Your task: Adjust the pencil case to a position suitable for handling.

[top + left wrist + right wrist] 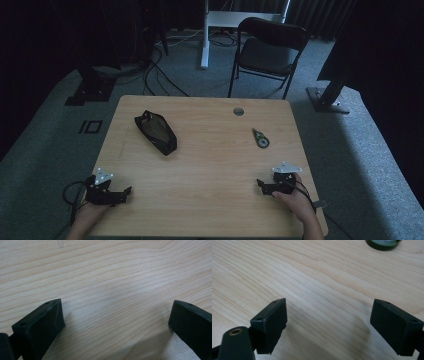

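Both grippers rest at the near edge of the wooden table [210,165], each held in one of the person's hands. On the near left corner sits the left gripper [126,192]; in the left gripper view its two black jaws stand wide apart with nothing but bare wood grain between them [116,315]. At the near right side sits the right gripper [260,184], and in the right gripper view its jaws are likewise spread wide over bare wood [328,320], holding nothing.

Farther up the table on the right lies a small tape dispenser [260,138], dark with a green and white round end. It is well apart from the right gripper, and its dark edge shows at the top of the right gripper view [383,243]. A black pouch [156,132] lies slantwise on the far left part of the table, well apart from the left gripper. Beyond the table stands a dark folding chair [267,52] on the grey carpet.
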Demonstrator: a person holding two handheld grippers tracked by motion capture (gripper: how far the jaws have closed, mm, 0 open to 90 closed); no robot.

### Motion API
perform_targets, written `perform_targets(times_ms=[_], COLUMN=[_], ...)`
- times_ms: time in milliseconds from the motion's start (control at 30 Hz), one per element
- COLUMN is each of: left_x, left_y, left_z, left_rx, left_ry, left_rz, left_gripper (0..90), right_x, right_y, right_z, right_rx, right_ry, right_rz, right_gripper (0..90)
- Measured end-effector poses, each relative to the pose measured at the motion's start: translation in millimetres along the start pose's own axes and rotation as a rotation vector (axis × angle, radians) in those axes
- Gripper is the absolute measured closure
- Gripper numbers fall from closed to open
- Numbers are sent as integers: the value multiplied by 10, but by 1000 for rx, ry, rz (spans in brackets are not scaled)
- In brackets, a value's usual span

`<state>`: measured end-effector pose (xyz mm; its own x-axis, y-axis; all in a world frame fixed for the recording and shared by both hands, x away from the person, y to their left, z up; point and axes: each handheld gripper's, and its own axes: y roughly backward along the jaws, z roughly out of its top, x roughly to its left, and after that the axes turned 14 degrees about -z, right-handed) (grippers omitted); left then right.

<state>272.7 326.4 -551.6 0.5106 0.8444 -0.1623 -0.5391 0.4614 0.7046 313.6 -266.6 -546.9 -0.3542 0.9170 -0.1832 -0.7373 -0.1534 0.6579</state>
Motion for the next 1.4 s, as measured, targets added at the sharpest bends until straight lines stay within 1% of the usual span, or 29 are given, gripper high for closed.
perform_targets(times_ms=[167,267,367,500,667,700,733,900,1000,1100,1400], left_x=[0,0,0,0,0,0,0,0,-1,0,-1], left_y=[0,0,0,0,0,0,0,0,-2,-2,-1], left_z=[0,0,0,0,0,0,0,0,0,0,0], left_rx=[0,0,0,0,0,0,0,0,-2,-2,-2], left_ry=[0,0,0,0,0,0,0,0,2,1,1], left_rz=[0,0,0,0,0,0,0,0,-1,0,-1], left_gripper=[0,0,0,0,0,0,1,1,1,0,0], right_x=[85,147,205,275,371,371,420,543,615,688,933], right_y=[-37,-69,-100,-133,-163,-163,-178,-224,-264,-310,-430], right_z=[71,103,136,198,304,304,349,464,526,580,728], right_rx=[-8,-9,-12,-24,-44,-44,-53,-75,-79,-84,-100], right_ry=[0,12,11,15,2,2,10,24,33,29,51], right_rz=[18,24,40,56,80,80,84,102,109,123,160], right_gripper=[136,135,135,135,136,136,136,139,139,140,156])
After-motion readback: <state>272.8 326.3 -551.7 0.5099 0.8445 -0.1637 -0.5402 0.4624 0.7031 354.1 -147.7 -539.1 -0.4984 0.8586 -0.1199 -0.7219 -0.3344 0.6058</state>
